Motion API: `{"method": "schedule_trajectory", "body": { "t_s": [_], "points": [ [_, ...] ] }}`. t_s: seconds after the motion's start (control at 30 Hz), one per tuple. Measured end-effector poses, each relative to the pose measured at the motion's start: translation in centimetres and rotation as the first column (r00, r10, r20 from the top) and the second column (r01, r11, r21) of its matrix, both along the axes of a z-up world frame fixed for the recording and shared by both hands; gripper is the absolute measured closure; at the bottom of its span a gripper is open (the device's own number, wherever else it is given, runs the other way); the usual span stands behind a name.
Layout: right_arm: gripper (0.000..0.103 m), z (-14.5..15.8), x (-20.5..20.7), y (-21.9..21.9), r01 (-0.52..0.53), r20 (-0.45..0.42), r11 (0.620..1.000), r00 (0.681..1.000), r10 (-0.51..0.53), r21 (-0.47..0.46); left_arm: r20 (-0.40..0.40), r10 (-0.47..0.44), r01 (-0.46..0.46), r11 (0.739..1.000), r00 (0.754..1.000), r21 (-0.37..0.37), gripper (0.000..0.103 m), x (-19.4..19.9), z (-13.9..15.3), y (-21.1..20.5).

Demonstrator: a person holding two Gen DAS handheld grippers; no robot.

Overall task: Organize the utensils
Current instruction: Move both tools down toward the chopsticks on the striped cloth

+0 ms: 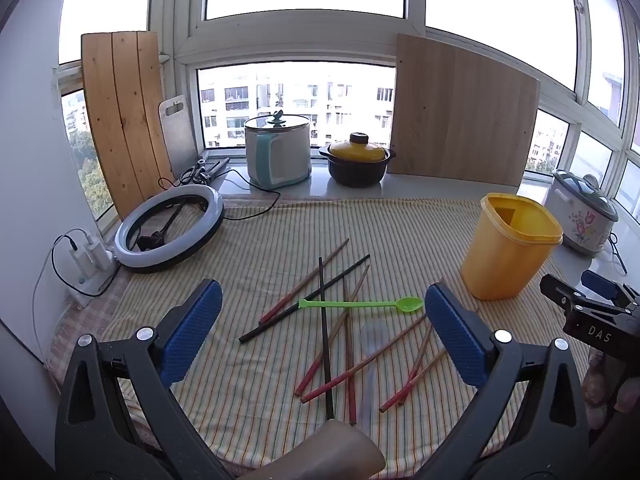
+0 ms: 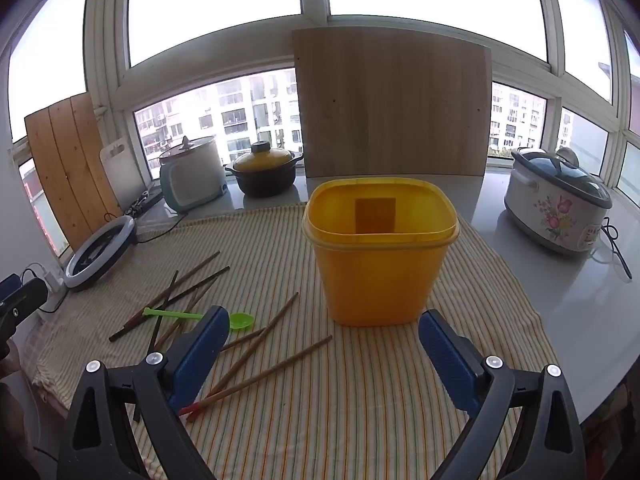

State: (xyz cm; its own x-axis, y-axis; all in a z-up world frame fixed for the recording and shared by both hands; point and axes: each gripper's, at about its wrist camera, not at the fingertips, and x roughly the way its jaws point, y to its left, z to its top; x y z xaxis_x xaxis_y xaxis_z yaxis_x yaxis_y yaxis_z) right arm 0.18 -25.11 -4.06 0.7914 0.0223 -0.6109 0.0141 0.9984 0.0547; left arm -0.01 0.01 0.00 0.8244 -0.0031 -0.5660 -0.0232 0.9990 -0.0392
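Note:
Several wooden chopsticks (image 1: pixel 344 336) with red ends lie scattered on the striped cloth (image 1: pixel 256 364), with a green plastic spoon (image 1: pixel 360 304) across them and a clear spoon (image 1: pixel 372 344) beside them. An empty yellow container (image 1: pixel 510 246) stands upright to their right. My left gripper (image 1: pixel 322 332) is open and empty, above the chopsticks. In the right wrist view, my right gripper (image 2: pixel 324 356) is open and empty, just in front of the yellow container (image 2: pixel 380 252). The chopsticks (image 2: pixel 256 360) and green spoon (image 2: pixel 200 318) lie to its left.
A ring light (image 1: pixel 170 228) lies at the cloth's left. A pale blue cooker (image 1: pixel 278 150), a black pot with a yellow lid (image 1: pixel 358 160) and wooden boards (image 1: pixel 460 112) stand on the sill. A floral rice cooker (image 2: pixel 560 200) stands at the right.

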Motion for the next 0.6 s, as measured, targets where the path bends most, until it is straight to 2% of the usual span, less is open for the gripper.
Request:
{"method": "schedule_trajectory", "body": {
  "t_s": [0.6],
  "points": [
    [0.006,-0.29,0.14,0.07,0.008,-0.014,1.0,1.0,-0.008,0.0,0.0,-0.001,0.001,1.0,1.0,-0.003,0.0,0.0,0.0,0.02]
  ]
}}
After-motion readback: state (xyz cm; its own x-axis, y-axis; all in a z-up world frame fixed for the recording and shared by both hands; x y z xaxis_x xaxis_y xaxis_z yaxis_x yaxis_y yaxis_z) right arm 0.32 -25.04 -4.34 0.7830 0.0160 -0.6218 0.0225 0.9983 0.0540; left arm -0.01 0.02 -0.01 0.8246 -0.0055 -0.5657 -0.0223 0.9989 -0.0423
